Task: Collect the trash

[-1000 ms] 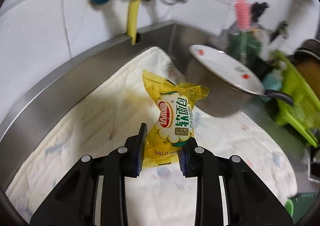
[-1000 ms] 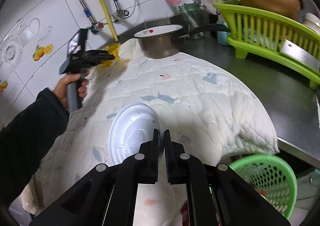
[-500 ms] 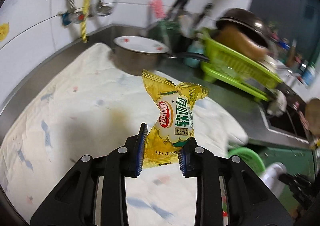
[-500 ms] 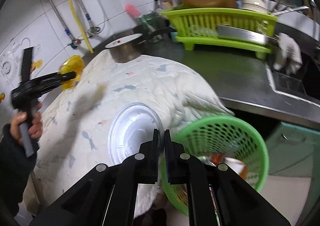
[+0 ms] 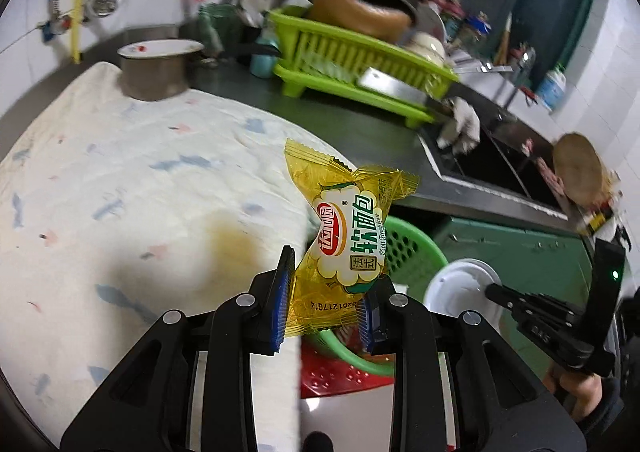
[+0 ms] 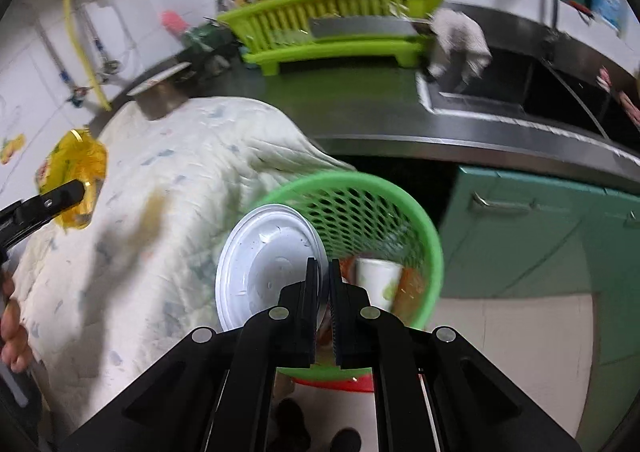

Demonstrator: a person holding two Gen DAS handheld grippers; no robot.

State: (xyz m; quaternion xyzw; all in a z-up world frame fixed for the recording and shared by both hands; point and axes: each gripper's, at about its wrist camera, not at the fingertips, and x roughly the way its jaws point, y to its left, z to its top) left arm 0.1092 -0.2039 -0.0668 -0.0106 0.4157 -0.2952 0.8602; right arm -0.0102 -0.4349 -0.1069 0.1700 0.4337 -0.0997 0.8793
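Left gripper point(image 5: 322, 302) clamped on yellow bread wrapper point(image 5: 344, 236), pads squeezing its lower half, wrapper standing up between them. A second ago it hung over the far corner of the quilted cloth point(image 5: 120, 192) by the wall pipes; now it has swung across to the cloth's near edge, with the green basket point(image 5: 416, 248) showing right behind the wrapper. Right gripper point(image 6: 324, 284) pinches the rim of the white plastic lid point(image 6: 264, 260), fingers nearly together. The lid was over the cloth before; now it hangs at the rim of the basket point(image 6: 432, 252), partly over the opening, where a paper cup point(image 6: 376, 280) and other trash already lie. Both pieces are close to the drop point; neither is released yet. Lid looks ready to drop first; wrapper likely needs a bit more travel over the basket.
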